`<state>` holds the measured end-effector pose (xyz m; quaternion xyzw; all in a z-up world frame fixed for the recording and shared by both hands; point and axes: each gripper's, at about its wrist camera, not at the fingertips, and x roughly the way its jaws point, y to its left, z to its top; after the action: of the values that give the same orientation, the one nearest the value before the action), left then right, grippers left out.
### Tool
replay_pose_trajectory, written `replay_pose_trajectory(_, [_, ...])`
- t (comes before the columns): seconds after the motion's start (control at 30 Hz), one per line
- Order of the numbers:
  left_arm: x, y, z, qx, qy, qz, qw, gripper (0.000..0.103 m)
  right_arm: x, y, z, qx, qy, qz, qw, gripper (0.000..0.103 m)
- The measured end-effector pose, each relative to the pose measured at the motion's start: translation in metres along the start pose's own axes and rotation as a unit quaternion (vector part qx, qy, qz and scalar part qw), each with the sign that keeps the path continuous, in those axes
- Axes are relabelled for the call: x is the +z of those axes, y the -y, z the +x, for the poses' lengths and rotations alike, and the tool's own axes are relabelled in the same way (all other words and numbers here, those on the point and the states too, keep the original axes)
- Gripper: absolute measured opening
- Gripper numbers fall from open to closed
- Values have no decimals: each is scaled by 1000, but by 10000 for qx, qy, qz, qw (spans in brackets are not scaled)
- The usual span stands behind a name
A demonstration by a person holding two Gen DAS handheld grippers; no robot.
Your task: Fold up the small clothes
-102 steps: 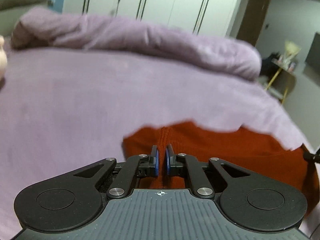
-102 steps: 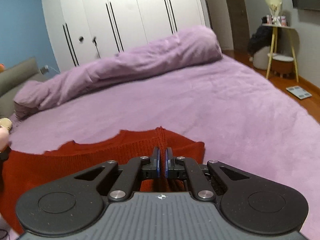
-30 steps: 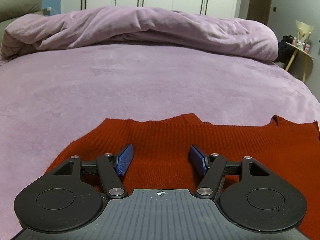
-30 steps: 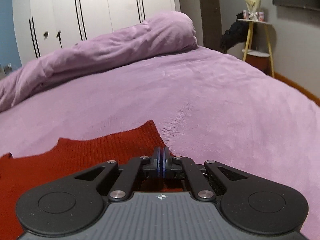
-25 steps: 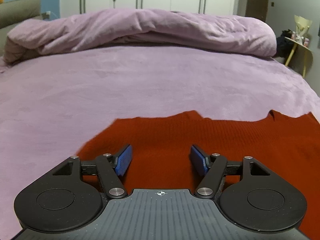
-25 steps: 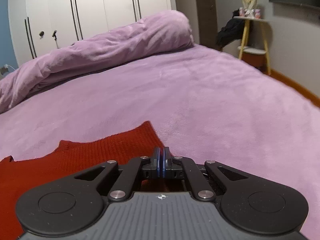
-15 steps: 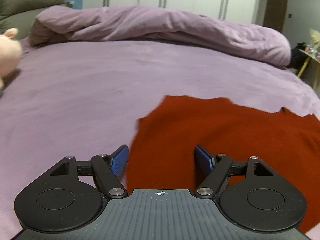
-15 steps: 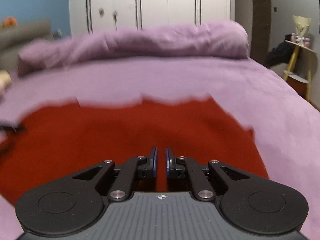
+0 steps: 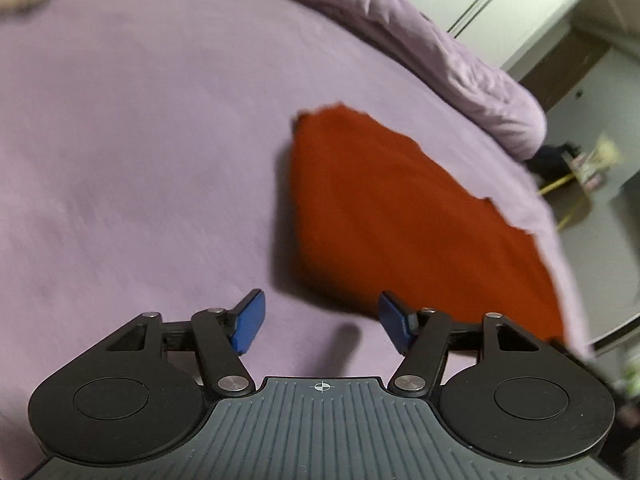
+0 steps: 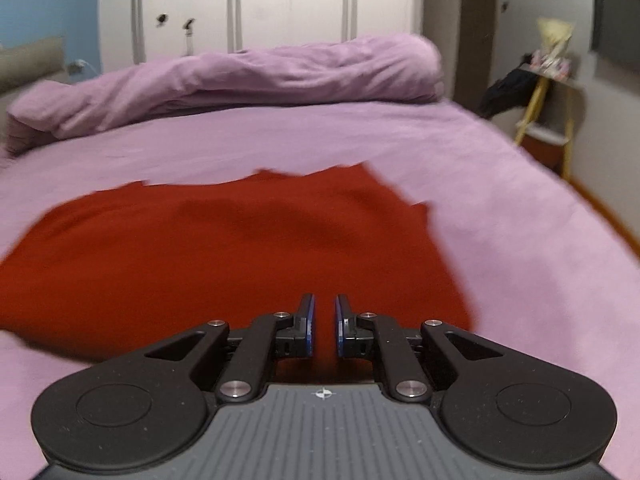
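Note:
A red knit garment lies flat on the purple bed. In the left wrist view my left gripper is wide open and empty, above the bed just off the garment's near left edge. In the right wrist view the garment spreads ahead and to the left. My right gripper hovers over its near edge with the blue pads a small gap apart and nothing between them.
A rolled purple duvet lies along the far side of the bed. White wardrobes stand behind it. A yellow side table stands at the right, past the bed's right edge.
The right gripper has let go of the garment and its pads have parted slightly. The left gripper, open, has swung left and tilted, so the garment now lies to its right.

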<state>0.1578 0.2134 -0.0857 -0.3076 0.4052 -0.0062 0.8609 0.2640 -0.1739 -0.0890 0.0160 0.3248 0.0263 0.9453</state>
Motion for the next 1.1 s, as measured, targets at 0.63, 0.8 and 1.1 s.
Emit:
replay_pose_trajectory(0.63, [35,-51,84,-1520,-83,-3007,9415,25,11,-146,46,1788,-641,-165,9817,9])
replay_pose_trajectory(0.8, [33,-47,80,-1485,29,-2779,9491,23,8,-147,40,1798,-547,-368,9815,8])
replay_pose_trajectory(1.1, [39,-35,68,-1189,100,-2315,9655,23,9,-154,44,1769,-599,-700,9799,8])
